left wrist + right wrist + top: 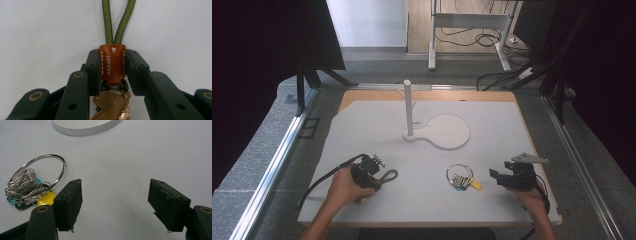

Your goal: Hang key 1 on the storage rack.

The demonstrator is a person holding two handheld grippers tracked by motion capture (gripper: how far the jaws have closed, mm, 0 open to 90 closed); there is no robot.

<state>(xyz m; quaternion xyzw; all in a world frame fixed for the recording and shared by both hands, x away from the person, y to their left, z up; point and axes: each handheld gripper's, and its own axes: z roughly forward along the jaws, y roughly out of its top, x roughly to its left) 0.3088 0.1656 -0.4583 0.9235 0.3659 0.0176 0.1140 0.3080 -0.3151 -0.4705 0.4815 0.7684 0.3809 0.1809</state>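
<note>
Tan charm, orange tab, green cord

Lab: framed test table, black curtains, floor cables.

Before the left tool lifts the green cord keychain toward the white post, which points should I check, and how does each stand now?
1. Left tool shut on the keychain's leather tab: ok.
2. Green cord loop lies free ahead: ok.
3. Charms under the tab free to lift: cannot tell.
4. White post upright on its base: ok.
5. Right tool open, apart from the key ring: ok.
</note>
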